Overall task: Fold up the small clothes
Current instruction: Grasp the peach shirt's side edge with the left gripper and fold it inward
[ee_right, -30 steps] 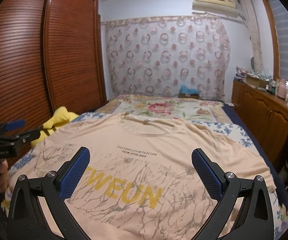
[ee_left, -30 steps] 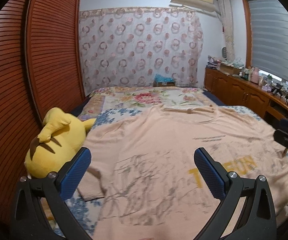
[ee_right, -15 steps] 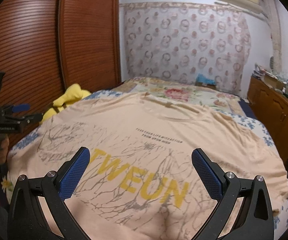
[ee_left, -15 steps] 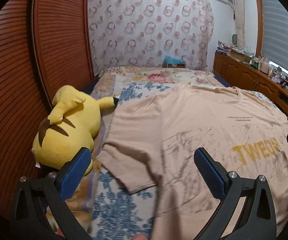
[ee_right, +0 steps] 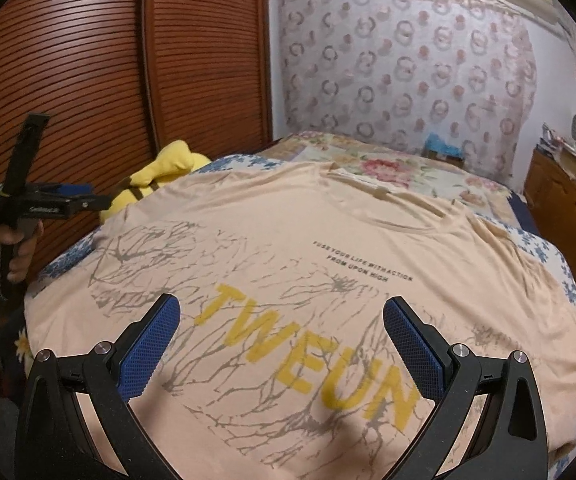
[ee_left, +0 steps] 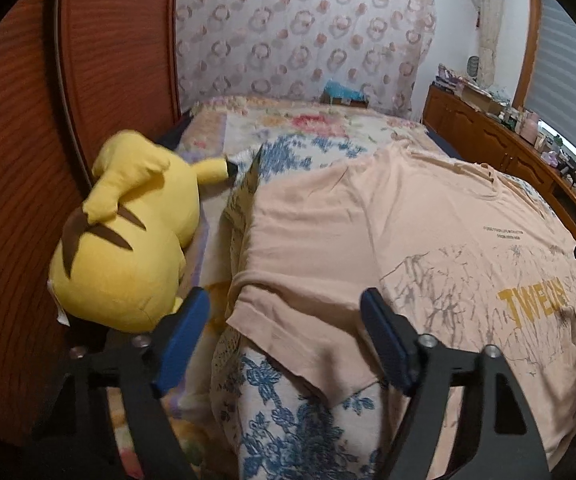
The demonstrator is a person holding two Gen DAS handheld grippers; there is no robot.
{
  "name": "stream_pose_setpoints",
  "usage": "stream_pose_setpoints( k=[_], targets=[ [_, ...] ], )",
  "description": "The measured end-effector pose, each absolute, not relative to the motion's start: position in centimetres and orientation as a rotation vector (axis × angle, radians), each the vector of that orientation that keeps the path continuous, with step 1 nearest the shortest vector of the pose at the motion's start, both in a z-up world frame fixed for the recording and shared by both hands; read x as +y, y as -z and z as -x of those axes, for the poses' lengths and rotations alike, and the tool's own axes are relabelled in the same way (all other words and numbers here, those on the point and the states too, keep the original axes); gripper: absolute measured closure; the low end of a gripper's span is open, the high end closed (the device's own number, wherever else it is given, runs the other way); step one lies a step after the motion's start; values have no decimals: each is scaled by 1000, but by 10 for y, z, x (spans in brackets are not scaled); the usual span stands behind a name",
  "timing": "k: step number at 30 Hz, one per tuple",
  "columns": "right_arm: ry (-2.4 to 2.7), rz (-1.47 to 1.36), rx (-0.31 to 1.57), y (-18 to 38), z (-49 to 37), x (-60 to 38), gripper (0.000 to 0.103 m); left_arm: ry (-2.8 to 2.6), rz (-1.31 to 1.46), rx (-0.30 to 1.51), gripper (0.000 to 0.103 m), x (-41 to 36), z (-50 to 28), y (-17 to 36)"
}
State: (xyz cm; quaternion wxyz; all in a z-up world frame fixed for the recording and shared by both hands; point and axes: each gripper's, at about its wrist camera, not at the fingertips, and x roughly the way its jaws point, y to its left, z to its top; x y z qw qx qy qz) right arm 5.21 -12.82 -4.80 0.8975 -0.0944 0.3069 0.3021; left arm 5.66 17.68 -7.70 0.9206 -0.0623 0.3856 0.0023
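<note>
My left claw [ee_left: 286, 334] has swung over from the shirt's printed chest to its sleeve [ee_left: 296, 304], which now lies between the blue pads; the jaws have just been closing in but are apart, not yet pressing cloth. The peach T-shirt [ee_right: 328, 264] lies spread face-up on the bed [ee_left: 300, 432], collar at 12 o'clock, the yellow plush toy [ee_left: 128, 240] just beside the sleeve at 9 o'clock. My right claw [ee_right: 280, 344] hangs over the yellow lettering with its jaws wide apart, holding nothing. I judge the first fold, sleeve inward, is about to begin.
</note>
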Motion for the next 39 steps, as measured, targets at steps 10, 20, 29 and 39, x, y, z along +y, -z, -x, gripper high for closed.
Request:
stream_pose_setpoints(
  k=[10,20,29,39],
  targets=[
    [-705,273,690,56,-57,-100,0,20,172,894,65,188,-61,104],
    [-736,308,729,67,-56,-88,0,-6,110,877,102,188,-63,96],
    [-706,261,704,60,-56,-108,0,114,67,747,103,152,-53,38],
    [-637,193,684,50,-60,-146,0,302,-2,687,103,70,-69,1]
  ],
)
